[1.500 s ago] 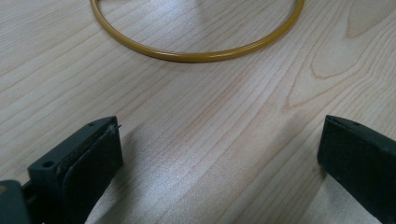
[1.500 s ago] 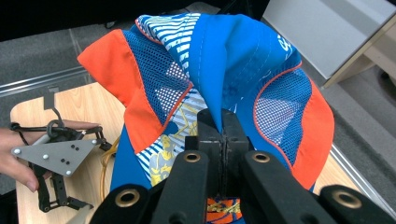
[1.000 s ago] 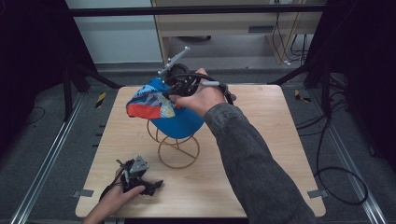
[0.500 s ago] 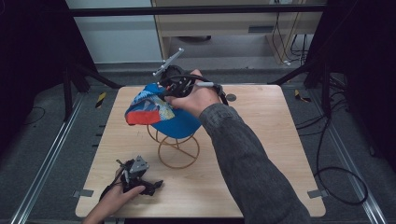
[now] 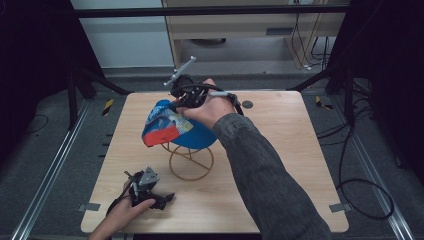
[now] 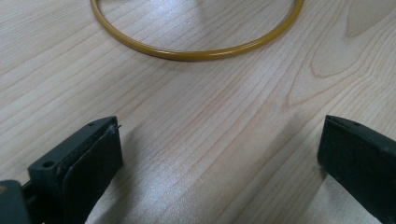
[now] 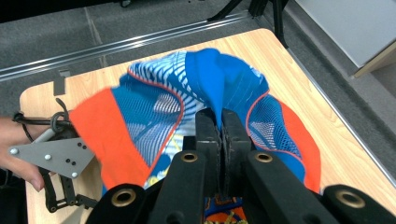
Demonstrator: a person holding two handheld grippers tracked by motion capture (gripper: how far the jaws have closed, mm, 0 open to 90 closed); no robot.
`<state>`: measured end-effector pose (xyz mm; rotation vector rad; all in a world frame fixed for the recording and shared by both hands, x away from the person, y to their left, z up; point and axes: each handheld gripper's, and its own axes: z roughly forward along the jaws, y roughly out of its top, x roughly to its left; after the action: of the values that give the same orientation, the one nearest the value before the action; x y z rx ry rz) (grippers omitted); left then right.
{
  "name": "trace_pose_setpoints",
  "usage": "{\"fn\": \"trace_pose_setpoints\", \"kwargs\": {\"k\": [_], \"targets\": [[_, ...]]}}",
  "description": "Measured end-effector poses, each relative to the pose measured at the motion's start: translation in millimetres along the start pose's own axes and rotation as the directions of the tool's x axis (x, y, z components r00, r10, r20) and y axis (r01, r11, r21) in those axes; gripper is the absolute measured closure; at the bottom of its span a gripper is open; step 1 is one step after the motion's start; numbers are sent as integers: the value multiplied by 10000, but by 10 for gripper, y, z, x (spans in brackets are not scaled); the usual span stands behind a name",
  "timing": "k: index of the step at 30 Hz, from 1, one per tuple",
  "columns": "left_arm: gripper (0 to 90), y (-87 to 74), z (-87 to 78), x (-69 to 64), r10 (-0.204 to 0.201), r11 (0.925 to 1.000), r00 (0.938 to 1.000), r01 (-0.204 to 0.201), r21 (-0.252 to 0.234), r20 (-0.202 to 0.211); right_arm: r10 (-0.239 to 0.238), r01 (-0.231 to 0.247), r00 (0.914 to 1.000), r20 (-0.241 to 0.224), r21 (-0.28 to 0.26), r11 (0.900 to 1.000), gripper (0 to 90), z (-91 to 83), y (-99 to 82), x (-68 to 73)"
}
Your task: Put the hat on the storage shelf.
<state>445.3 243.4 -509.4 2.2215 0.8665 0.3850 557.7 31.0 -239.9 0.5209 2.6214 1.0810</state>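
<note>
Draped over the top of a wire stand (image 5: pixel 190 161), a blue cap (image 5: pixel 172 128) with an orange brim and white-striped panels is seen near the middle of the wooden tabletop (image 5: pixel 280 130). Its crown is raised at the far side, where the fabric is pinched by the right tongs (image 5: pixel 175 104). In the right gripper view, the two black jaws are pressed together on a fold of the blue cloth (image 7: pixel 224 88), with the orange brim spread to the left and an orange-edged mesh panel to the right. The right tongs are held from above by the right hand (image 5: pixel 210 107), whose grey sleeve is seen running in from the lower right of the high view.

The stand is made of ochre-yellow wire, and its round base ring (image 6: pixel 196 51) is laid flat on the tabletop beneath the cap. The left tongs (image 5: pixel 162 199) are rested low on the near left part of the tabletop, gripped by the left hand (image 5: pixel 127 212) and kept well apart from the cap. In the left gripper view, their jaws are spread wide over bare wood, nothing being held between them, and the base ring is seen just ahead of them.
</note>
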Motion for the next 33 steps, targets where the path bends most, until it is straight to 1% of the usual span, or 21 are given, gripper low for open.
{"fn": "trace_pose_setpoints", "kwargs": {"k": [3, 10, 15, 20, 24, 26, 31, 33], "targets": [[0, -2, -3, -1, 0, 10000, 10000, 0, 4, -8, 1, -1, 10000, -14, -69, 10000, 884, 14, 6, -6], [0, -2, -3, -1, 0, 10000, 10000, 0, 3, -5, -34, 34, 10000, -6, 10, 10000, 889, 28, 7, -8], [0, -2, -3, -2, -1, 10000, 10000, 1, 5, -6, -105, 105, 9999, -4, -79, 9999, 868, 16, 1, 20], [0, -2, -3, -1, 3, 10000, 10000, -3, 5, -6, -62, 63, 10000, 21, -149, 9999, 818, 4, -23, 26], [0, -2, -3, -1, 1, 10000, 10000, -1, 6, -6, -40, 39, 10000, -15, -299, 9995, 745, -18, -45, 18], [0, -2, -3, -1, 2, 10000, 10000, -2, 5, -8, 40, -39, 10000, 36, -308, 9995, 703, -28, -54, 18], [0, -2, -3, -2, -2, 10000, 10000, 2, 5, -5, 100, -97, 9999, 94, -301, 9995, 639, -41, -73, 19], [0, -3, -3, -1, 0, 10000, 10000, 0, 3, 3, 141, -138, 9999, 74, -363, 9992, 590, -50, -79, 19]]}}
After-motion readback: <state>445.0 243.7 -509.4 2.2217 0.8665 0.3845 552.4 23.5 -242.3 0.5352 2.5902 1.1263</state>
